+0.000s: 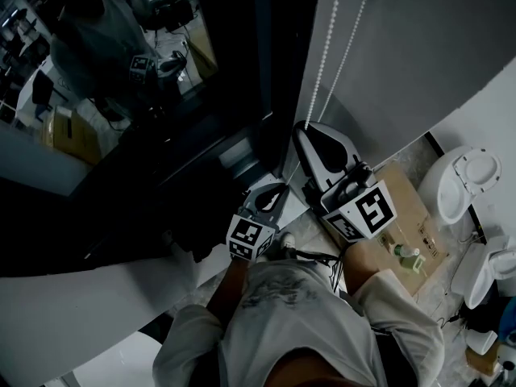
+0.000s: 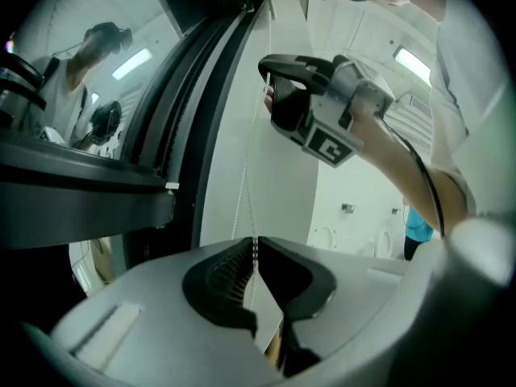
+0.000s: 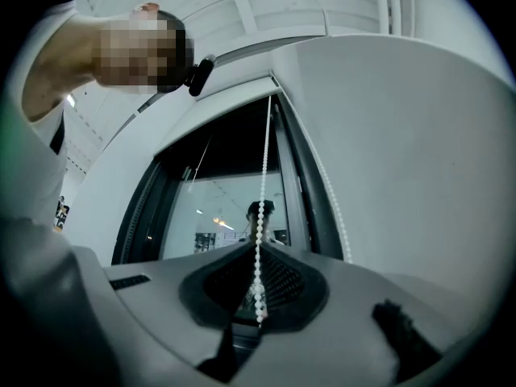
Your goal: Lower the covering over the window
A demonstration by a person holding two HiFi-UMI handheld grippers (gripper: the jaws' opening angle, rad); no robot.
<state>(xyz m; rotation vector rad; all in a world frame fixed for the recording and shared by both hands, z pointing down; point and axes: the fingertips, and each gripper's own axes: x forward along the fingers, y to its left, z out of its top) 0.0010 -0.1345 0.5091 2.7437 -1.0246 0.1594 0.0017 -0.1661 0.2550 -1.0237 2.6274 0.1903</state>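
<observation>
**Pull along the chain, with one clamp always shut**

The right gripper [image 3: 258, 250] has its jaws pressed together on the bead chain [image 3: 264, 176], which runs straight up from the pads toward 12 o'clock in the right gripper view. The left gripper [image 2: 255, 247] is likewise clamped. A thin run of the same chain enters the seam between its jaws, though I cannot tell whether it is the same strand or the other side of the loop. A second strand [image 3: 334, 208] hangs free at 2 o'clock of the right pads.

In the head view the left gripper sits lower, at about 7 o'clock of the right one, so the hands are stacked along the chain. The window [image 1: 153, 103] lies at 10 o'clock of them, dark and bare, with no covering over its glass. The grey sheet [image 1: 427, 47] at 1 o'clock looks like blind fabric, but I cannot be sure.

The step in hand appears to be hand-over-hand hauling. To do it well:
- Draw down along the chain's own line, since a sideways drag could jump the beads off the roller.
- Free one gripper only while the other holds firm.
- Regrip high, close under the upper hand.
- If the covering fails to descend, switch to the free strand.
</observation>
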